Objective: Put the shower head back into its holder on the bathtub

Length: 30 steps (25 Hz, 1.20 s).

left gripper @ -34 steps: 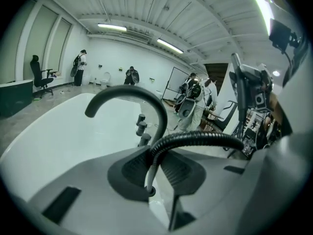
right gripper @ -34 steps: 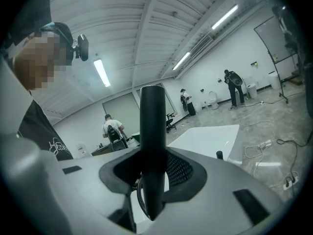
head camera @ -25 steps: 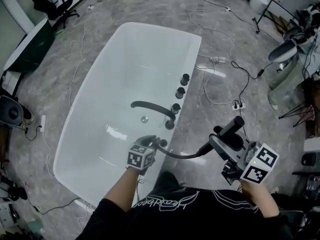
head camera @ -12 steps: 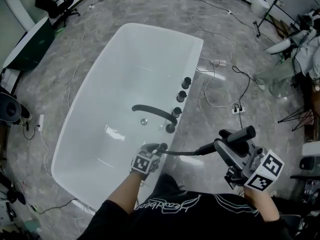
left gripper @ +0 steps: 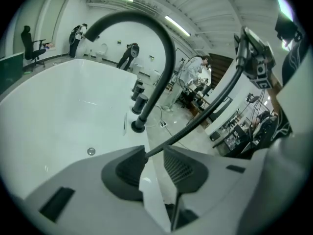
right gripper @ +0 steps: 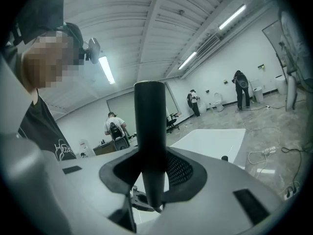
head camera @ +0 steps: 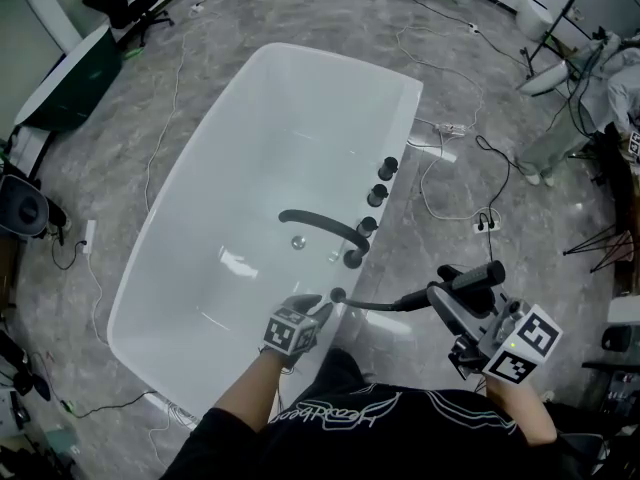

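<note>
Left gripper [head camera: 318,308] just opened around hose [head camera: 375,306] at bathtub rim [head camera: 405,128]; right gripper [head camera: 445,298] clamps shower head [head camera: 478,274].

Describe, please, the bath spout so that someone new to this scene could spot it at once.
Find the white bathtub on the grey floor and follow the dark fittings along its right rim. Unlike the stubby knobs beside it, the spout is a long black arch reaching over the basin.

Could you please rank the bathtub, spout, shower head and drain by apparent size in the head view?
Largest: bathtub.
Next: spout and shower head look similar; the shower head is nearer and partly hidden, so I won't rank them.
Smallest: drain.
</note>
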Each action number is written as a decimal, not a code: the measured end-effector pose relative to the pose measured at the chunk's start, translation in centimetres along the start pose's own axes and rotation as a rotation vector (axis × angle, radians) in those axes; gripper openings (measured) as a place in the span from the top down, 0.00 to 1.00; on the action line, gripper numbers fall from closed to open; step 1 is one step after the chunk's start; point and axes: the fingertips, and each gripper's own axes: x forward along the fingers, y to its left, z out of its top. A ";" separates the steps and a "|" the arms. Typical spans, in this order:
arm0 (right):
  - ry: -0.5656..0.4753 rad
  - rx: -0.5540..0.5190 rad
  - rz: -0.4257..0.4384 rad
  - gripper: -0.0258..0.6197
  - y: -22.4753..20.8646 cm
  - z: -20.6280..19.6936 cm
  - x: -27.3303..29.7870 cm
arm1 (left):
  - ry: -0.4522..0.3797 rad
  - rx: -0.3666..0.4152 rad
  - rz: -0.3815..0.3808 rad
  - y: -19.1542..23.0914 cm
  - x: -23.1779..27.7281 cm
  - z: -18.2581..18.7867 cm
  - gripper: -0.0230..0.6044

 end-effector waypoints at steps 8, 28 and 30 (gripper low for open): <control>0.059 -0.065 0.046 0.76 1.4 -3.7 3.7 | -0.207 -0.085 -0.038 -0.7 -6.6 3.8 0.80; 0.246 -0.212 0.076 0.76 -0.1 -17.9 14.5 | -0.438 -0.085 0.142 -3.0 -20.7 7.1 0.95; 0.273 -0.210 0.064 0.76 -0.6 -19.3 15.1 | -0.431 -0.100 0.149 -2.9 -21.0 6.3 0.95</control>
